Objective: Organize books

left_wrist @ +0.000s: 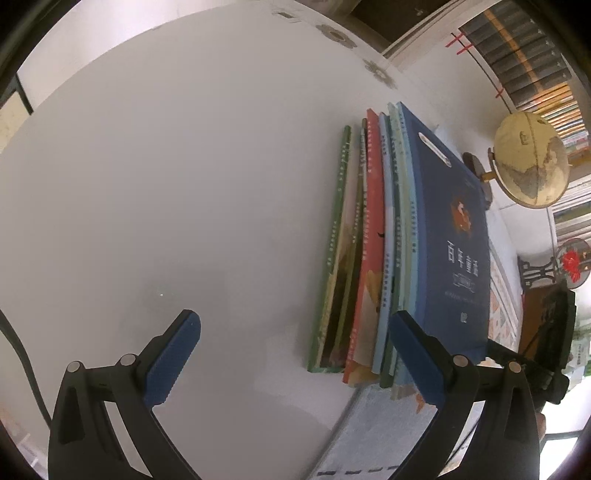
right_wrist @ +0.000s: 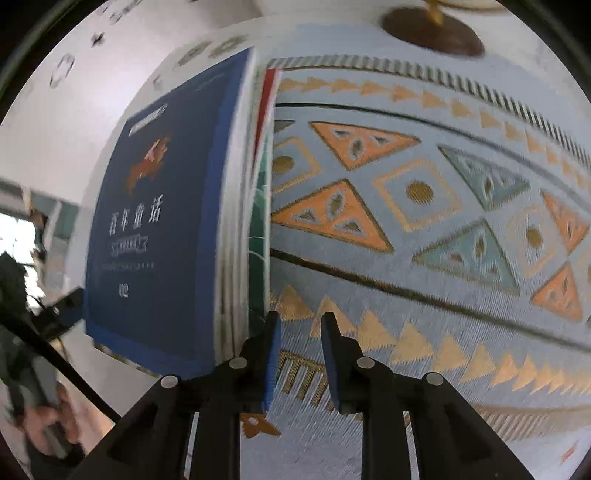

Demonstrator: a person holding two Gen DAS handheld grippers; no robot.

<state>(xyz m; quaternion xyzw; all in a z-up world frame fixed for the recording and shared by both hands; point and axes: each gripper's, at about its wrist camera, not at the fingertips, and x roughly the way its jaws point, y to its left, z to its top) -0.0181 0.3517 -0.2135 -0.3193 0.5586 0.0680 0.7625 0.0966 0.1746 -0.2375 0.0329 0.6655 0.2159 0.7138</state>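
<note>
Several thin books (left_wrist: 373, 236) stand on edge in a leaning row on the white table (left_wrist: 166, 184), showing green, red and pale blue spines. A navy book (left_wrist: 450, 236) with white lettering forms the row's right face. My left gripper (left_wrist: 295, 325) is open wide at the row's near end, with its right finger (left_wrist: 417, 358) in front of the navy book. My right gripper (right_wrist: 300, 328) hovers over the patterned cloth (right_wrist: 406, 221), just right of the navy book (right_wrist: 155, 221) and the page edges. Its jaws stand a narrow gap apart, with nothing between them.
A globe (left_wrist: 528, 162) on a dark wooden base (right_wrist: 432, 29) stands beyond the books on the cloth. Shelves of books (left_wrist: 535, 66) fill the far right. A hand (right_wrist: 44, 417) and the left gripper's body show at the left in the right wrist view.
</note>
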